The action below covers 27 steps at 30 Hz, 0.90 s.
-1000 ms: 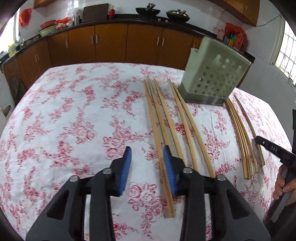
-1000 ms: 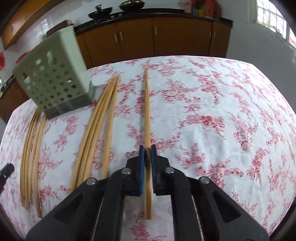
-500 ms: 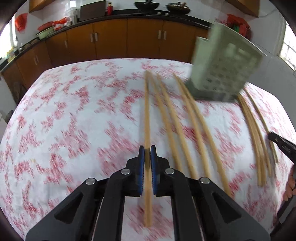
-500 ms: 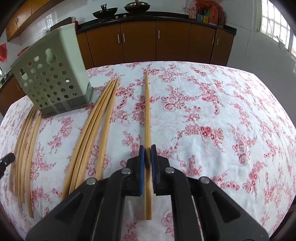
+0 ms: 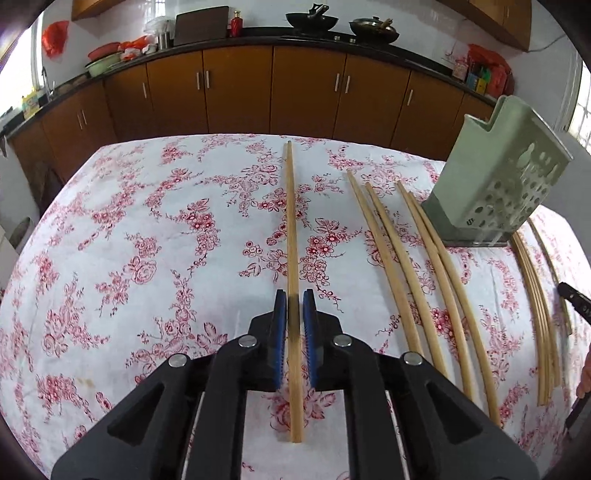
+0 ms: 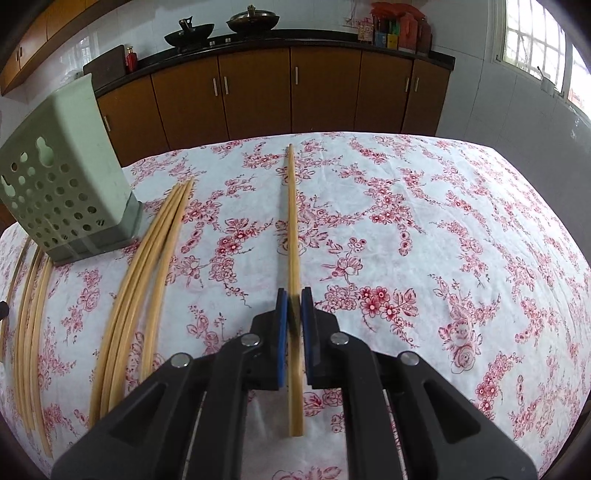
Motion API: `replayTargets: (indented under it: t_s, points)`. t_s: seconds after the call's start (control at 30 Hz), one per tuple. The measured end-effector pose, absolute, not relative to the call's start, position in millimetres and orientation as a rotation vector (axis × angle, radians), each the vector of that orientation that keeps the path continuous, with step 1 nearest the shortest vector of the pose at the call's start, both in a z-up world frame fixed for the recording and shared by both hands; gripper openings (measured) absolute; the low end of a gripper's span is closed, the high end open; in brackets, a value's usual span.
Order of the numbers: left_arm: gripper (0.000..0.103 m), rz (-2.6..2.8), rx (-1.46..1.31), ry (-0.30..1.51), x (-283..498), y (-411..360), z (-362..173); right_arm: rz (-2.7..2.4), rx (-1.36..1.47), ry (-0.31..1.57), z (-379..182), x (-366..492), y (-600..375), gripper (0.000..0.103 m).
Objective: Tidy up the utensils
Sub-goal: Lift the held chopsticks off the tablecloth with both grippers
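Left gripper (image 5: 294, 297): blue pads clamped on a single chopstick (image 5: 291, 221), jaws almost together, gripping it toward its near end. Chopstick running straight ahead over the floral tablecloth (image 5: 147, 258), tip toward the far table edge, short tail poking out behind the pads.

Right gripper (image 6: 294, 295): likewise pinched tight on a second chopstick (image 6: 291, 221), held the same way, pointing away along the cloth; whether either stick touches the cloth cannot be told.

Right of the left-hand stick: four loose chopsticks (image 5: 417, 266) lying side by side on the cloth, well apart from the held one. Beyond them, a pale green perforated utensil holder (image 5: 498, 177), standing upright on the cloth near the far right, no utensil visible inside. Past the holder, another bundle of chopsticks (image 5: 535, 295) lying close together near the table's right edge.

In the right wrist view: same holder (image 6: 62, 184) at far left, a bundle just to its right, another at the left edge.

Behind the table: brown cabinets (image 5: 240, 96) under a dark counter carrying two woks (image 5: 312, 18).
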<state>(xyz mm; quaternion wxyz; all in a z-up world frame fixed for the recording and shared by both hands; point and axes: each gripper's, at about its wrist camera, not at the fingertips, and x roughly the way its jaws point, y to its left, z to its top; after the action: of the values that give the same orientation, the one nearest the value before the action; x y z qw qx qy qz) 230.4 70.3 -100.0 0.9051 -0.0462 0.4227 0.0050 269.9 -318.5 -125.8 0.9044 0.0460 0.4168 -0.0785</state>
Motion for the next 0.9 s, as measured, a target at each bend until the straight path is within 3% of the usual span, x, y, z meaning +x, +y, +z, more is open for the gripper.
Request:
replayTargets:
  t_s: [0.23, 0.73, 0.83, 0.9]
  points:
    - [0.015, 0.002, -0.089, 0.873, 228, 69, -101, -0.159, 0.099, 0.859, -126, 269, -319, 0.010]
    - [0.015, 0.014, -0.024, 0.881, 199, 63, -102, -0.139, 0.071, 0.861, -124, 239, -315, 0.010]
    - [0.014, 0.020, -0.023, 0.882, 194, 62, -103, -0.139, 0.070, 0.860, -124, 235, -315, 0.010]
    - [0.007, 0.028, -0.021, 0.883, 193, 62, -103, -0.133, 0.059, 0.860, -124, 234, -313, 0.008]
